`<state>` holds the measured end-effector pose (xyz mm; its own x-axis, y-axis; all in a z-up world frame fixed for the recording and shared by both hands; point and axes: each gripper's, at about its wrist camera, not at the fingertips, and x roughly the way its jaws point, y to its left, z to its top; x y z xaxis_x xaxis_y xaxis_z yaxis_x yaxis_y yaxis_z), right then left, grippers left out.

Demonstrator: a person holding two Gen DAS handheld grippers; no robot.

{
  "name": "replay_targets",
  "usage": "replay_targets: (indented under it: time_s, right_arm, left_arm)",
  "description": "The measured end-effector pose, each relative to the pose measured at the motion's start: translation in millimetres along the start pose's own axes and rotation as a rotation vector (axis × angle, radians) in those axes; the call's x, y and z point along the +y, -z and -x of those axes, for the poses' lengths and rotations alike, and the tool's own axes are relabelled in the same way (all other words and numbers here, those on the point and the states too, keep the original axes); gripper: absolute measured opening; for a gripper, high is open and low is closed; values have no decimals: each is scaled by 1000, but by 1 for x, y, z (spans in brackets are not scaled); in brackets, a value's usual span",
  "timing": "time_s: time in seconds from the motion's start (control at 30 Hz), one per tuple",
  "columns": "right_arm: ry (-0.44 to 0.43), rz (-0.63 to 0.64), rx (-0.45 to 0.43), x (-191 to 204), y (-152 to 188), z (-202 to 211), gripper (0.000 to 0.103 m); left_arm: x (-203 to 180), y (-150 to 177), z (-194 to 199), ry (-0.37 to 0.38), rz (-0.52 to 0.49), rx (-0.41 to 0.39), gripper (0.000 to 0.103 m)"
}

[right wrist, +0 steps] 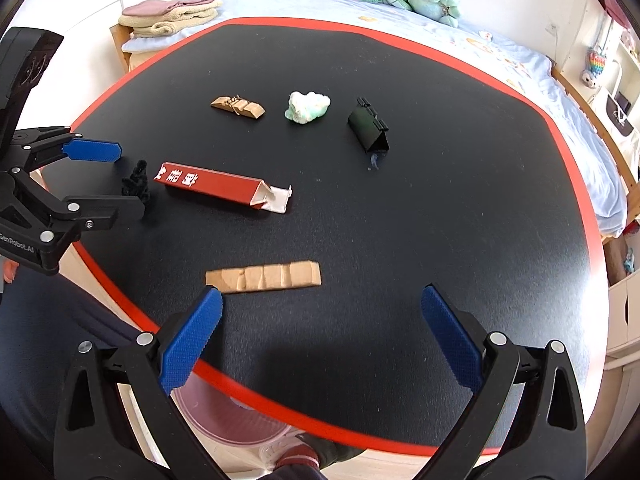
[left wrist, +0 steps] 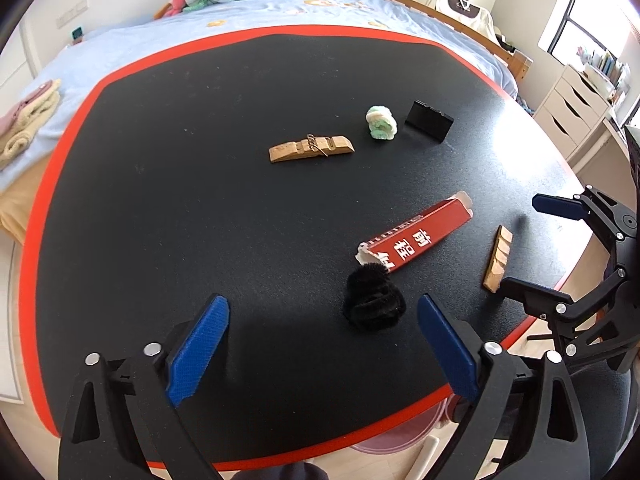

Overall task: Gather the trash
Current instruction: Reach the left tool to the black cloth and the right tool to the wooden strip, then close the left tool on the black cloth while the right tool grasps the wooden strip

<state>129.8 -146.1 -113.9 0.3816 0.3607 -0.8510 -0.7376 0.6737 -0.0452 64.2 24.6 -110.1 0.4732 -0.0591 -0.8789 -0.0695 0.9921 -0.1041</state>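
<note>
Left wrist view: your left gripper (left wrist: 323, 312) is spread wide, the fuzzy black pipe-cleaner coil (left wrist: 373, 300) lying untouched between its blue pads.
Right wrist view: your right gripper (right wrist: 322, 304) is released, empty, just short of the flat tan wooden strip (right wrist: 264, 277).
Red carton (right wrist: 216, 187): flat on the black, red-edged table (right wrist: 440, 220), touching the coil.

On the table: 2 wooden clothespin pcs (right wrist: 263, 277) (right wrist: 238, 107), 1 red carton (right wrist: 218, 187). Also 1 black pipe-cleaner wad (left wrist: 374, 298), 1 green-white wad (right wrist: 307, 107), 1 black binder clip (right wrist: 369, 130).

Black gripper frames, silver screws, textured blue fingers (left wrist: 199, 350)
</note>
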Motion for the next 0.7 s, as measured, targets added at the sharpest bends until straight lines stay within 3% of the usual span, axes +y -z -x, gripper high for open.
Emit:
replay_targets:
  time_s: [0.1, 0.27, 0.37, 0.7]
  right_arm:
    - [-4, 2, -7, 0, -3, -2, 97]
    - [-32, 6, -26, 2, -8, -5, 86]
    - [-52, 20, -29, 7, -11, -5, 74]
    - [-106, 43, -23, 15, -11, 0, 31]
  left_arm:
    - [2, -2, 0, -12, -5, 0, 82]
    - [5, -4, 0, -29, -8, -9, 73]
    - [6, -5, 1, -39, -8, -10, 66]
    - [17, -8, 4, -50, 4, -12, 28]
